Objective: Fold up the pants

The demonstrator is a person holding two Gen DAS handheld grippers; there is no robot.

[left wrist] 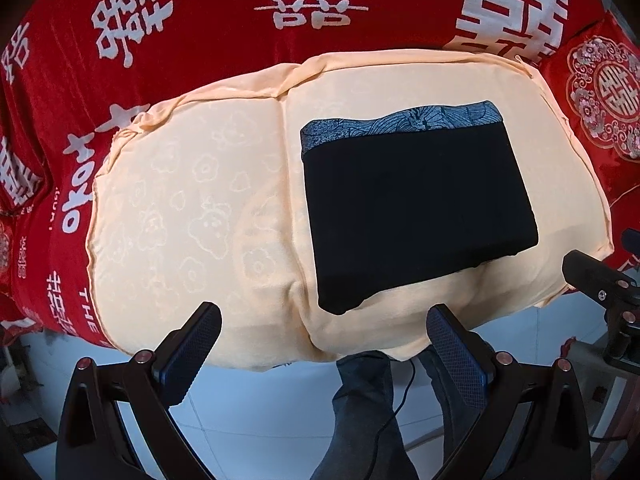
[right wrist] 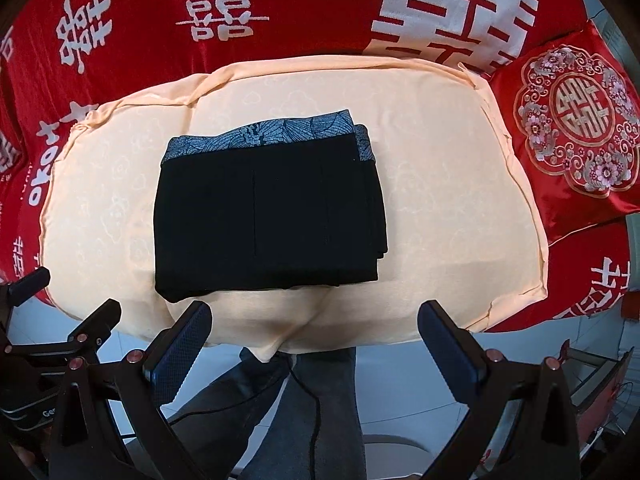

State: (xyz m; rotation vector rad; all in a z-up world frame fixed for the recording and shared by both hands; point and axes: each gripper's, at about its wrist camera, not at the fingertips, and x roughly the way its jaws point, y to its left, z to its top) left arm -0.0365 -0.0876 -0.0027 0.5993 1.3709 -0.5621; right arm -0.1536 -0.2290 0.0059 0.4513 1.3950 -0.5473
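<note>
The black pants (left wrist: 416, 212) lie folded into a compact rectangle on a cream cloth (left wrist: 192, 200); a blue patterned waistband (left wrist: 400, 126) shows along their far edge. In the right wrist view the pants (right wrist: 268, 216) sit centre-left, with stacked layers at their right edge. My left gripper (left wrist: 324, 330) is open and empty, held back above the cloth's near edge. My right gripper (right wrist: 316, 326) is open and empty, just short of the pants' near edge. Neither touches the pants.
The cream cloth (right wrist: 460, 220) covers part of a red bedspread (left wrist: 200, 20) with white characters. A red embroidered cushion (right wrist: 576, 132) lies at the right. The person's legs (right wrist: 304, 408) and a black cable (right wrist: 316, 420) are below, over a pale tiled floor.
</note>
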